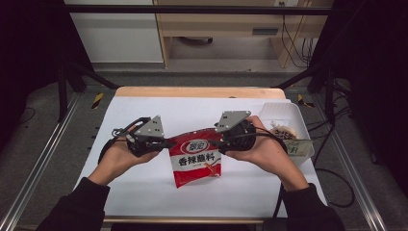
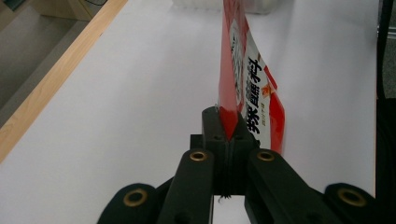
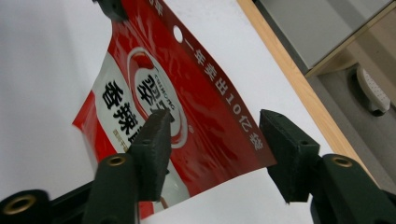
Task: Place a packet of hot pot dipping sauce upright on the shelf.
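Observation:
A red seasoning packet [image 1: 197, 161] with a white label and black Chinese characters hangs over the white sheet between my two grippers. My left gripper [image 1: 169, 143] comes in from the left and is shut on the packet's upper left corner. In the left gripper view the jaws [image 2: 229, 123] pinch the red edge, and the packet [image 2: 247, 84] stands edge-on beyond them. My right gripper [image 1: 219, 141] sits at the packet's upper right. In the right gripper view its jaws [image 3: 215, 126] stand apart around the packet [image 3: 187, 93], with no pad pressing on it.
A white plastic tray [image 1: 288, 113] holding small wrapped items stands at the right edge of the table. The white sheet [image 1: 144, 187] covers the wooden tabletop [image 1: 199, 91]. Metal frame rails run along both sides.

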Demonstrator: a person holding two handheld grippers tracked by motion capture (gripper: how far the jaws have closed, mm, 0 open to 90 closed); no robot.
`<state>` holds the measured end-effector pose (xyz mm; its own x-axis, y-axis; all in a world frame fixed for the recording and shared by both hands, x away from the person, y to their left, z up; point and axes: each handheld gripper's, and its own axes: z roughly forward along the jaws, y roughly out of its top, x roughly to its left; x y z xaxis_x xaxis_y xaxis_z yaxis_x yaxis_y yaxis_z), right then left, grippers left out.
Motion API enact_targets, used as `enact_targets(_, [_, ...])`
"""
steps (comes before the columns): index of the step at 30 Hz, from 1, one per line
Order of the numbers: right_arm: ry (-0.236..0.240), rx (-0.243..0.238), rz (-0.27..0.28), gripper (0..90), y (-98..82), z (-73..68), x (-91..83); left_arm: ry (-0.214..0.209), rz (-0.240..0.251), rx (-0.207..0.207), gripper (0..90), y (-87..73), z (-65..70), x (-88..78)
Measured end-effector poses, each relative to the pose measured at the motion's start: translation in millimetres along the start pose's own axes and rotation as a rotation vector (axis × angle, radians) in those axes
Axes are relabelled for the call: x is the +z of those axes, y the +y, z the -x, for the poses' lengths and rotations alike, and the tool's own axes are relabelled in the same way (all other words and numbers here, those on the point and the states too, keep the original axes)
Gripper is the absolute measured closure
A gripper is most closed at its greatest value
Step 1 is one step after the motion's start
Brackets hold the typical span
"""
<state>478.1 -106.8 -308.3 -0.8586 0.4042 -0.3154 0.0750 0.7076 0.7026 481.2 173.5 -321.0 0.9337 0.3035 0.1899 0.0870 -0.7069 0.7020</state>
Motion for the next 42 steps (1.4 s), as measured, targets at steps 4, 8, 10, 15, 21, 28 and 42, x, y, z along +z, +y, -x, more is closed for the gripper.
enact_targets(4, [0.013, 0.008, -0.020, 40.9, -2.0, 6.0, 2.1, 0.001, 0.001, 0.023, 89.9, 3.6, -0.2, -3.7])
enact_targets(8, [0.039, 0.003, -0.040, 43.0, -4.6, 6.5, 6.3, 0.010, 0.005, 0.023, 89.9, 4.8, 0.1, -7.4])
enact_targets(10, [0.063, 0.000, -0.046, 46.6, -6.1, 4.1, 9.0, 0.011, 0.009, 0.020, 89.9, 4.4, -0.3, -8.7])
enact_targets(15, [0.119, -0.004, -0.062, 57.1, -6.4, -0.7, 16.4, 0.010, 0.024, 0.041, 89.9, 4.2, -0.7, -10.6])
enact_targets(21, [0.138, 0.004, -0.077, 74.8, -4.0, -0.1, 21.3, 0.003, 0.037, 0.040, 89.8, 4.5, -0.5, -11.0])
enact_targets(28, [0.146, -0.006, -0.085, 89.4, -3.4, -3.2, 24.3, 0.006, 0.033, 0.025, 89.5, 1.6, -2.1, -11.8])
enact_targets(42, [0.094, -0.033, -0.081, 89.8, 11.4, 6.4, 17.3, 0.086, 0.111, -0.096, 41.1, -39.6, -2.1, -24.8])
